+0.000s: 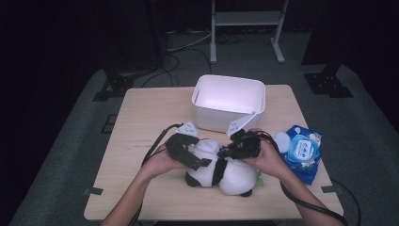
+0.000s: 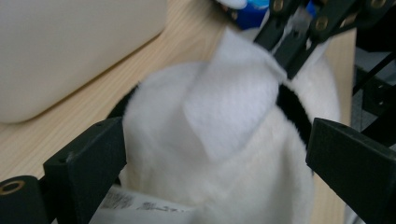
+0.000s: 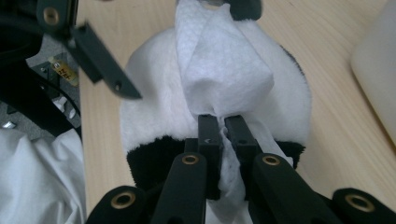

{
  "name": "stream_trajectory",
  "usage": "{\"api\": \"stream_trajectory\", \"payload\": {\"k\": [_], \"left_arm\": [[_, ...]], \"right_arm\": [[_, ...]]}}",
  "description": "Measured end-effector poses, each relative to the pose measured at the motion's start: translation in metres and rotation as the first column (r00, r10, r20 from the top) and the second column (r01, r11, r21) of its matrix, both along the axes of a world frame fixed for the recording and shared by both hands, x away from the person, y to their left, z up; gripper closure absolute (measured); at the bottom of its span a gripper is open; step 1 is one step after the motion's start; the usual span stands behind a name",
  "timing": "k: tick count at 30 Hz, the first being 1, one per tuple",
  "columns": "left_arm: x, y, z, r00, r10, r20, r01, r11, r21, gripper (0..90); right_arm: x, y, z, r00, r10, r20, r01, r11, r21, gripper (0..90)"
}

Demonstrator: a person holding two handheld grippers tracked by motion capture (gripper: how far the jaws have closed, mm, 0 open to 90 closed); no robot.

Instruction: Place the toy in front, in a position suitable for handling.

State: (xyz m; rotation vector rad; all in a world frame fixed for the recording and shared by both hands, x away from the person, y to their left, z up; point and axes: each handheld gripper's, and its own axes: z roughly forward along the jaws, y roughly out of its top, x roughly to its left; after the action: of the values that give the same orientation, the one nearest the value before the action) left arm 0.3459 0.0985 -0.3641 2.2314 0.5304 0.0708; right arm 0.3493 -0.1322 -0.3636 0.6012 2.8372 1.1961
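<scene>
A plush panda [image 1: 221,167] lies on the bench [image 1: 141,117] at 6 o'clock from the white bin [image 1: 229,101], between my two claws. My right claw [image 3: 223,128] is pressed together on a white wipe [image 3: 219,70] draped over the panda. My left claw [image 2: 215,149] is spread wide around the panda's white body. The tag's print [image 2: 140,205] is too blurred to read.
</scene>
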Motion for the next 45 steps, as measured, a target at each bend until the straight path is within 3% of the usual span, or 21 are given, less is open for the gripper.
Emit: {"api": "stream_trajectory", "payload": {"k": [3,6,9,15,20,27,32,40,45], "left_arm": [[-0.002,0.0,0.005,0.9999,-0.014,-0.001,0.014,0.9999,0.003,2.3],[-0.005,-0.001,0.008,0.9991,-0.043,0.006,0.043,0.9985,0.033,1.9],[-0.006,-0.003,0.006,0.9984,-0.056,0.003,0.056,0.9966,0.061,1.9],[-0.009,-0.006,-0.001,0.9955,-0.091,-0.028,0.092,0.9937,0.063,0.0],[-0.019,-0.01,-0.008,0.9918,-0.126,0.02,0.121,0.9793,0.162,1.0],[-0.026,-0.007,-0.011,0.9907,-0.126,0.052,0.117,0.9825,0.145,5.6],[-0.033,-0.005,-0.012,0.9864,-0.131,0.099,0.117,0.9839,0.135,7.1],[-0.04,-0.002,-0.014,0.9843,-0.123,0.126,0.108,0.9863,0.125,7.2],[-0.04,-0.002,-0.014,0.9853,-0.115,0.127,0.101,0.9887,0.111,7.0]], "right_arm": [[-0.007,0.0,0.001,0.9999,0.013,0.009,-0.013,1.0,0.003,86.1],[-0.019,-0.001,0.001,0.9992,0.036,0.02,-0.036,0.999,0.008,86.0],[-0.027,-0.002,0.001,0.9975,0.066,0.025,-0.067,0.998,0.016,86.0],[-0.039,-0.003,-0.001,0.9947,0.102,0.014,-0.102,0.995,0.01,86.0],[-0.042,-0.004,0.0,0.9948,0.101,0.018,-0.101,0.995,0.0,86.0],[-0.041,-0.012,0.002,0.9968,0.068,0.043,-0.067,0.998,-0.012,86.1],[-0.035,-0.031,0.001,0.9995,0.015,0.028,-0.014,1.0,-0.015,86.1],[-0.035,-0.06,0.001,0.9977,-0.06,0.031,0.06,0.998,-0.006,86.1],[-0.032,-0.076,-0.006,0.9955,-0.095,0.004,0.095,0.995,-0.002,86.0]]}}
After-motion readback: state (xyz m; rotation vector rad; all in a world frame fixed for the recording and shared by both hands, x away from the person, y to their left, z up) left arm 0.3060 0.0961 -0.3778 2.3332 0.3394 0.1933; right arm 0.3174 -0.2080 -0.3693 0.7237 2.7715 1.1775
